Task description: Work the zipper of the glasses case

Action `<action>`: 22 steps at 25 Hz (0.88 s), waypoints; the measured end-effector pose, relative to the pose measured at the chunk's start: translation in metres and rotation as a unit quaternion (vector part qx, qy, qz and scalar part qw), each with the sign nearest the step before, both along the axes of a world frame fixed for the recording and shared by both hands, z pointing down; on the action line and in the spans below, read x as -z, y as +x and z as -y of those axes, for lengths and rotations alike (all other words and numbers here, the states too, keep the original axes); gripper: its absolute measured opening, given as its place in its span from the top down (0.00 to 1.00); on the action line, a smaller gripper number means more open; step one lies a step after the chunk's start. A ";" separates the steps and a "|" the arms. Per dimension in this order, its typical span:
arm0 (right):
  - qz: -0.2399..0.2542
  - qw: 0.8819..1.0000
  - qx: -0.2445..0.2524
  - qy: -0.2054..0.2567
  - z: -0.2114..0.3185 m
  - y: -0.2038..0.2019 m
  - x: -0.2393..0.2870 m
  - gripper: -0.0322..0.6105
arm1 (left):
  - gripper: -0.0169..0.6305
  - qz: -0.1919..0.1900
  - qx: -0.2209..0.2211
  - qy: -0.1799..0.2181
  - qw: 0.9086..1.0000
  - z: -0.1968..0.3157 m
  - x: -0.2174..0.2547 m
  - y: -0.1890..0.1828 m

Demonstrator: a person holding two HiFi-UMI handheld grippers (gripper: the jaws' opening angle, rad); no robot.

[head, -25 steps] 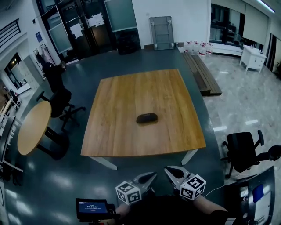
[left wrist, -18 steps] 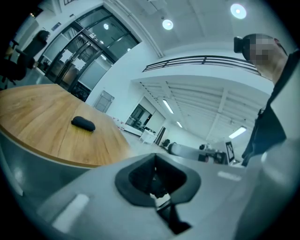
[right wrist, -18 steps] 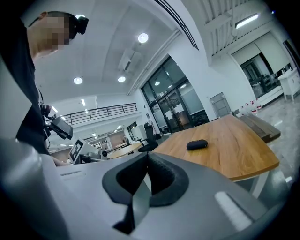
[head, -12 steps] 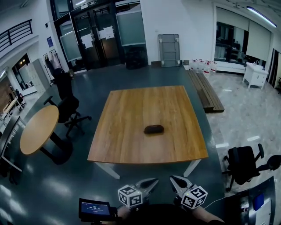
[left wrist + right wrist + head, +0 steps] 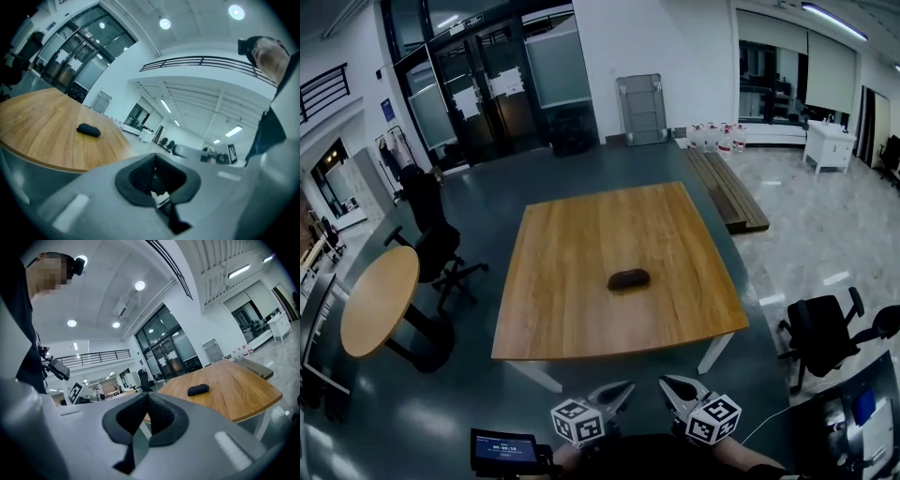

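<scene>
Both grippers are held low in front of the person, short of the near edge of the wooden table (image 5: 572, 244), over the dark floor. Neither has reached the table.

Left gripper (image 5: 622, 386): jaws fully together, nothing between them; its own view shows the pads meeting and only room behind. Right gripper (image 5: 667, 382): same, pinched closed and empty. The tips angle in toward each other, near but not touching.

Glasses case (image 5: 628, 279): dark, oblong, closed as far as I can tell, lying flat alone around the middle of the table, slightly toward the near-right part. Zipper and pull are too small to make out, so I can't say which end the pull is at.

Key relation: the case is straight ahead of the grippers and well apart from both, with the near strip of tabletop in between. Its long axis runs across the person, left to right, with the right end a touch farther away. It sits roughly on the line between the two grippers, so neither is clearly nearer; maybe the left by a hair.

Judgement: task not started. Next is an approach forward, one gripper per end of the case, one to steady it and one for the pull.
</scene>
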State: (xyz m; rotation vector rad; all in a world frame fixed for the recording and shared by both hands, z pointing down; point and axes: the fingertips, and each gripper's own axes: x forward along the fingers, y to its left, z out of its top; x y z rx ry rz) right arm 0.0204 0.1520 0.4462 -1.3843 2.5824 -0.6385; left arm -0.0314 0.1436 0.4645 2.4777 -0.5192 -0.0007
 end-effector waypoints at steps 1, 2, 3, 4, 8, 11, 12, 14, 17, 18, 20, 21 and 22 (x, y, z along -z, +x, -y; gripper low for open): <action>-0.003 1.000 0.001 -0.001 -0.002 0.000 -0.001 0.94 | 0.98 -0.002 0.000 -0.006 1.000 -0.001 -0.003 0.001; -0.007 1.000 0.003 -0.001 -0.004 0.001 -0.002 0.94 | 0.98 -0.004 0.000 -0.011 1.000 -0.002 -0.005 0.002; -0.012 1.000 0.004 0.001 -0.004 0.000 -0.003 0.94 | 0.98 -0.007 0.000 -0.014 1.000 -0.001 -0.007 0.002; -0.015 1.000 0.003 0.001 -0.003 0.000 -0.003 0.94 | 0.98 -0.010 0.002 -0.017 1.000 0.001 -0.007 0.000; -0.014 1.000 -0.001 -0.004 -0.002 -0.003 -0.003 0.94 | 0.98 -0.017 0.007 -0.024 1.000 0.005 -0.007 -0.006; -0.016 1.000 0.003 -0.001 -0.003 -0.004 -0.005 0.94 | 0.98 -0.017 0.002 -0.020 1.000 0.001 -0.009 -0.004; -0.017 1.000 0.004 -0.001 -0.002 -0.005 -0.006 0.94 | 0.98 -0.016 0.001 -0.018 1.000 0.001 -0.009 -0.004; -0.017 1.000 0.007 -0.001 0.001 -0.009 -0.006 0.94 | 0.98 -0.014 -0.001 -0.016 1.000 0.003 -0.008 -0.005; -0.018 1.000 0.011 -0.001 0.003 -0.012 -0.007 0.94 | 0.98 -0.012 -0.002 -0.014 1.000 0.003 -0.008 -0.007; -0.017 1.000 0.012 0.000 0.003 -0.012 -0.008 0.94 | 0.98 -0.011 -0.002 -0.013 1.000 0.003 -0.009 -0.006; -0.016 1.000 0.014 0.000 0.003 -0.012 -0.009 0.94 | 0.98 -0.010 -0.003 -0.014 1.000 0.002 -0.010 -0.006; -0.016 1.000 0.014 0.000 0.003 -0.013 -0.009 0.94 | 0.98 -0.009 -0.003 -0.014 1.000 0.002 -0.010 -0.006; -0.016 1.000 0.014 0.000 0.004 -0.013 -0.008 0.94 | 0.98 -0.008 -0.004 -0.015 1.000 0.002 -0.010 -0.006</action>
